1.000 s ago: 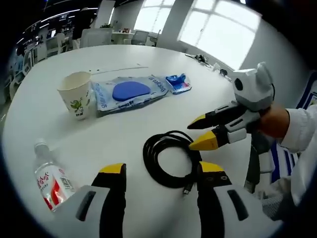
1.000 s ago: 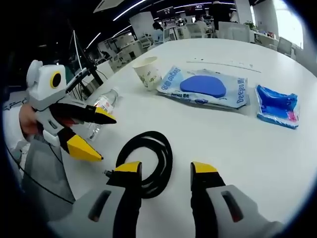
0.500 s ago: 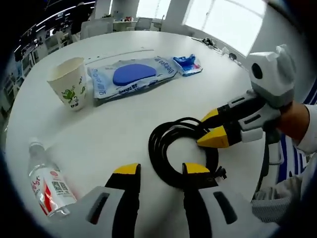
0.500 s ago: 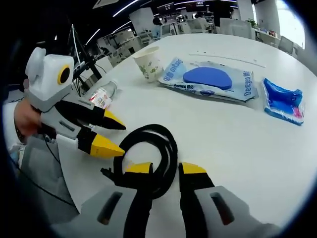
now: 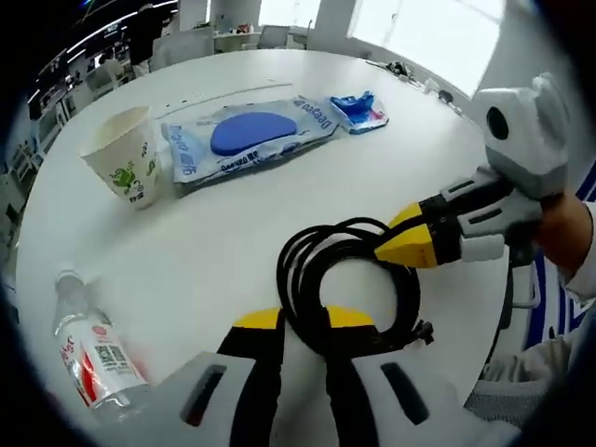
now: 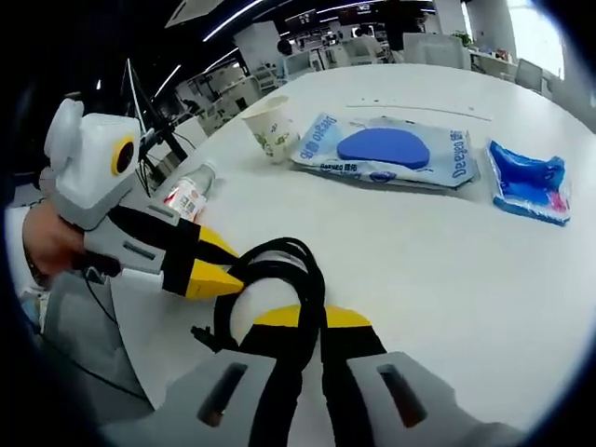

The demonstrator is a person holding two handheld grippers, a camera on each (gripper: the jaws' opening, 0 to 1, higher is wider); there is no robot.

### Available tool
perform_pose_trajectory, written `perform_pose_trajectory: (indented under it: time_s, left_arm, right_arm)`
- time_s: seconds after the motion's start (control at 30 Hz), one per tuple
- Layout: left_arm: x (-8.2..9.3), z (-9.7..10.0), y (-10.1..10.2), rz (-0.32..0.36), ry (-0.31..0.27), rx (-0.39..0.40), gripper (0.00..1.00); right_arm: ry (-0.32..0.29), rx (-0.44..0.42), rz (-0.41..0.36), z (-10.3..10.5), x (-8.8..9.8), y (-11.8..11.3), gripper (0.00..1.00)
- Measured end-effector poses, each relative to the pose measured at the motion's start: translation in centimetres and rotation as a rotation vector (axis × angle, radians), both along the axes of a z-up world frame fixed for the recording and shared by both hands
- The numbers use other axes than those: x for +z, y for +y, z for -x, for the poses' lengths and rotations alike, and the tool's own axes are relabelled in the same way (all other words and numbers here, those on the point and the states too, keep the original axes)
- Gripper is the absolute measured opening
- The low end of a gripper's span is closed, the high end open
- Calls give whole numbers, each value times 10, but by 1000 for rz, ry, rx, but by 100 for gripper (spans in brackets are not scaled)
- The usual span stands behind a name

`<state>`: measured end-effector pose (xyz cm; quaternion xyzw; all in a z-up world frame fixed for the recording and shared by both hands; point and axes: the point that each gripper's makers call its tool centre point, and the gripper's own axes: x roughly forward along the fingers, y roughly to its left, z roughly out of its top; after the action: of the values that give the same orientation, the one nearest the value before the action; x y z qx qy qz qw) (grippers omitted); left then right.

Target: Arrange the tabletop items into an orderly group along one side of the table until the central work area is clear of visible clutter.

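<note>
1. Left gripper view: a water bottle [image 5: 90,346] lies at the far left of the white table [image 5: 214,233], with a paper cup [image 5: 121,168] upright beyond it.
2. The left gripper [image 5: 303,318] is clenched on the coiled black cable [image 5: 349,279] near the table edge.
3. A wipes pack [image 5: 247,140] and a small blue packet [image 5: 358,110] lie farther back.
4. The right gripper [image 6: 310,317] is clamped on the same cable.

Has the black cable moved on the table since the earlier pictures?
Cannot tell. Both cameras moved, and the cable lies about as far from the paper cup and wipes pack as before. Both grippers' jaws have closed on it.
</note>
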<state>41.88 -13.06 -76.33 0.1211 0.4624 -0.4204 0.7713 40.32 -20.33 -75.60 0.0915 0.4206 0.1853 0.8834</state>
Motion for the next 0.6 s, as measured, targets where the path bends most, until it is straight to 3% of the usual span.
perform_pose_trajectory:
  time_s: [0.37, 0.6]
  left_arm:
    - [1, -3, -9, 57, 71, 78, 7]
    - [6, -6, -12, 90, 73, 98, 6]
  right_arm:
    - [-21, -41, -39, -5, 15, -11, 0]
    - [-47, -36, -47, -6, 29, -12, 0]
